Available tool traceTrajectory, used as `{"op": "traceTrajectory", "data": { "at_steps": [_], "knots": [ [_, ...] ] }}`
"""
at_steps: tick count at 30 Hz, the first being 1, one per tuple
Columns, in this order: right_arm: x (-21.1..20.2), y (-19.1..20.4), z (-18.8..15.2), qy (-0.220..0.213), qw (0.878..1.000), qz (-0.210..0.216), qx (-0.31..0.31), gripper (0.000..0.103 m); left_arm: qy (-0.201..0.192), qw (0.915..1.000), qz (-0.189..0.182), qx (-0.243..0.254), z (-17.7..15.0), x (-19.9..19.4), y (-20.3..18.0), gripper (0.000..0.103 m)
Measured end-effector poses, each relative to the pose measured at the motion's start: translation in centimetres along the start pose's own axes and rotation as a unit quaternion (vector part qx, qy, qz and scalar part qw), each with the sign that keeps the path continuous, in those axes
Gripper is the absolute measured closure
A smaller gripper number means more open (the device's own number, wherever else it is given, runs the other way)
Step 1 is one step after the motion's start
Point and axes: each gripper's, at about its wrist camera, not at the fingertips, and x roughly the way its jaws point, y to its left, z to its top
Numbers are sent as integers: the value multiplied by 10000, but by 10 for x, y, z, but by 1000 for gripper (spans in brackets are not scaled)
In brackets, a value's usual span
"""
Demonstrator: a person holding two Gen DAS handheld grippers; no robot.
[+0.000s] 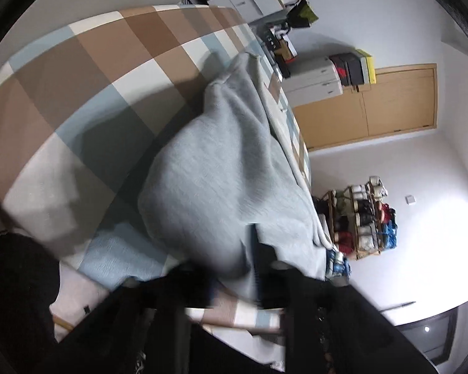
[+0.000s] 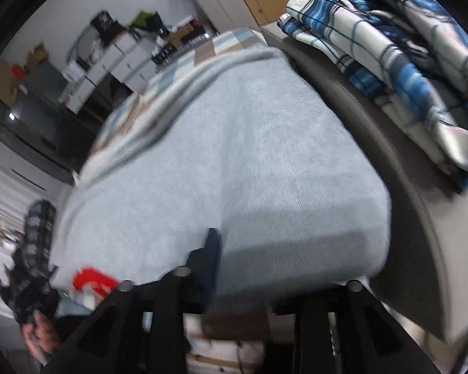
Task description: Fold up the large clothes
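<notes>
A large light grey-blue garment point(image 1: 221, 168) lies on a bed with a brown, white and blue checked cover point(image 1: 87, 71). My left gripper point(image 1: 252, 268) is shut on the garment's near edge and lifts it, so the cloth bulges. In the right wrist view the same garment point(image 2: 249, 143) fills the middle, stretched and raised. My right gripper point(image 2: 234, 268) is shut on its near edge; one dark finger point(image 2: 210, 249) shows against the cloth, the other is hidden under it.
A folded blue and white plaid cloth point(image 2: 399, 50) lies on a grey surface point(image 2: 421, 233) at right. White drawer units point(image 1: 315, 81), a wooden door point(image 1: 390, 103) and a shoe rack point(image 1: 362, 218) stand beyond the bed. A red and white item point(image 2: 90, 277) lies at lower left.
</notes>
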Motion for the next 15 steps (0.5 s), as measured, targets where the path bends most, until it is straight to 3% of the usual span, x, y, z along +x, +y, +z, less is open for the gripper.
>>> {"op": "traceTrajectory", "data": {
  "at_steps": [1,2,5,6,7,9,11,13,15],
  "knots": [
    [-4,1,-1,83,9999,-56,-35,47,22,9999,-72,66,5,-6,-4,57],
    [-9,3,-3,102,9999,-49,-93,36,-6,9999,-35,153,11,-12,-10,52],
    [-28,13,-6,-3,9987,-240,-441,36,35,9973,-29,732,26,-28,-36,45],
    [-37,18,-7,-133,9976,-288,-609,36,5,9947,10,1026,25,-33,-46,36],
    [-50,28,-2,-370,9952,-315,-853,34,-133,9898,158,1406,28,-37,-63,27],
    [-66,51,9,-712,9882,-424,-1286,18,-375,9764,246,2111,28,-37,-94,18],
    [-71,76,26,-1026,9765,-583,-1806,12,-396,9597,202,2773,28,-22,-127,18],
    [-61,100,44,-1030,9666,-664,-2251,9,-280,9459,347,3215,31,9,-156,18],
    [-34,123,62,-772,9596,-651,-2625,9,-182,9448,630,3210,29,43,-163,18]
  ]
}}
